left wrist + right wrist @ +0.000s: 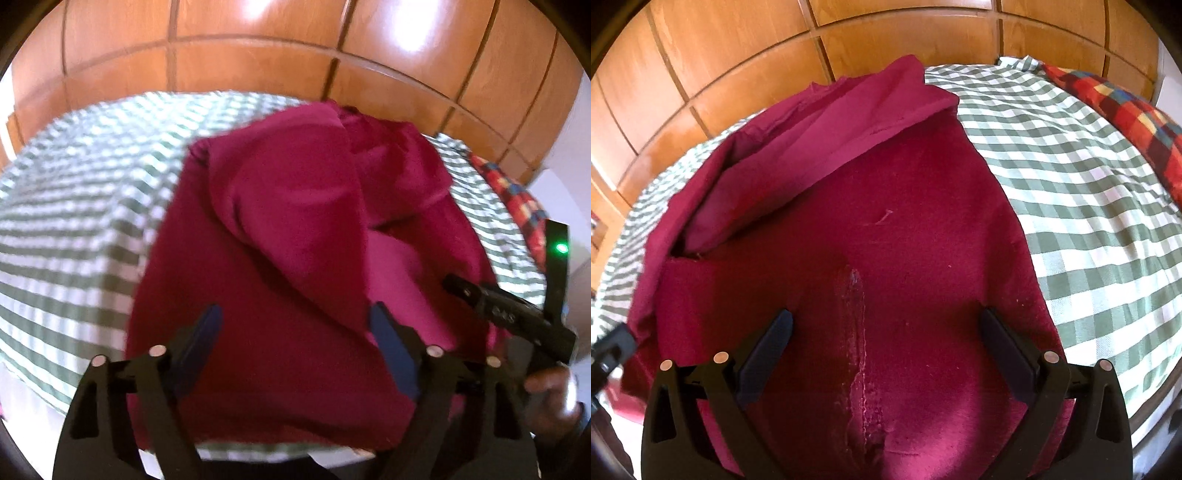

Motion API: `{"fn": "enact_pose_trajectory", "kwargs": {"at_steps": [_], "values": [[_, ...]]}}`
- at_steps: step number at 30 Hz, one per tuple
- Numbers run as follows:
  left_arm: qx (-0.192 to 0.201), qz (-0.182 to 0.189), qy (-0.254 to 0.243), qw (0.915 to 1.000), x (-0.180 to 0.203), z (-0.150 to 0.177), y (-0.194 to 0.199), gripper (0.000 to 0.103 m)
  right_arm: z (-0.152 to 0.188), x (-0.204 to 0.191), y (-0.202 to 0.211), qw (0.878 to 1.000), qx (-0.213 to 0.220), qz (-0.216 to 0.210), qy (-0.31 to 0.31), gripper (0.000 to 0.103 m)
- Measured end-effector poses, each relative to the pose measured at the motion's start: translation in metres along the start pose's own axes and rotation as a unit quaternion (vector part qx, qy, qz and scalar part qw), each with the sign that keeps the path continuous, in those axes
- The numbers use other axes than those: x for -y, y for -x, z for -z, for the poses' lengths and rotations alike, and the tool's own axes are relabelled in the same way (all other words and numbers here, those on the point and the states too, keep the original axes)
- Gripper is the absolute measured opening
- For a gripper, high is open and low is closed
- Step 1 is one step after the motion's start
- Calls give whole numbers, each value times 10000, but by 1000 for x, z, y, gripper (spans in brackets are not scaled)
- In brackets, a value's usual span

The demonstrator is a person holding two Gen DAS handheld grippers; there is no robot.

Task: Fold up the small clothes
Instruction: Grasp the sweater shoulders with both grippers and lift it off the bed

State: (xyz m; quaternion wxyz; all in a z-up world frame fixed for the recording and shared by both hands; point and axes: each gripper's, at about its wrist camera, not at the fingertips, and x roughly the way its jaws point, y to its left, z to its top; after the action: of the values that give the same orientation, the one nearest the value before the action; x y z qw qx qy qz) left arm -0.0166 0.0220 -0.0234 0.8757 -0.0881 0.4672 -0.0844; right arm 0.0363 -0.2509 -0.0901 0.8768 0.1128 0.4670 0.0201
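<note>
My left claw [295, 334] and my right claw [886, 338] both hang with jaws apart and nothing pinched, each poised over the near part of the dark red garment [905, 229]. The garment lies on the bed [1082, 192], across its green-and-white checked cover. Nearest my right claw a raised seam [855, 332] runs away up the garment. Beyond it a paler flap [827, 133] is folded back over the garment's far left part. Past the garment's far right corner lies a red checked pillow [1126, 114]. I judge the cloth light, soft and limp: it will sag and slide unless pinched firmly through all layers. I would take it at the near hem, one claw at each corner, not mid-panel.
</note>
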Motion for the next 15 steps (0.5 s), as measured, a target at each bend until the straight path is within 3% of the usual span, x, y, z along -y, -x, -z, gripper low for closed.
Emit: {"fn": "enact_pose_trajectory", "kwargs": {"at_steps": [4, 7, 10, 12, 13, 15], "values": [[-223, 588, -13, 9980, 5, 2, -5, 73, -8, 9, 10, 9989, 52, -326, -334, 100], [-303, 934, 5, 9952, 16, -2, -12, 73, -14, 9, 16, 9965, 123, -675, -486, 86], [-332, 927, -125, 9951, 30, -7, -23, 70, -30, -1, 10, 9910, 39, -1234, -526, 68], [-439, 947, -152, 9944, 35, -12, -33, 44, -39, -13, 1, 9868, -88, -1527, -533, 58], [-482, 936, -164, 9943, 37, -14, -38, 20, -42, -17, -3, 9850, -147, -1628, -545, 56], [-413, 889, -136, 9951, 33, -19, -39, 11, -49, -34, -15, 9775, -382, -2003, -545, 52]]}}
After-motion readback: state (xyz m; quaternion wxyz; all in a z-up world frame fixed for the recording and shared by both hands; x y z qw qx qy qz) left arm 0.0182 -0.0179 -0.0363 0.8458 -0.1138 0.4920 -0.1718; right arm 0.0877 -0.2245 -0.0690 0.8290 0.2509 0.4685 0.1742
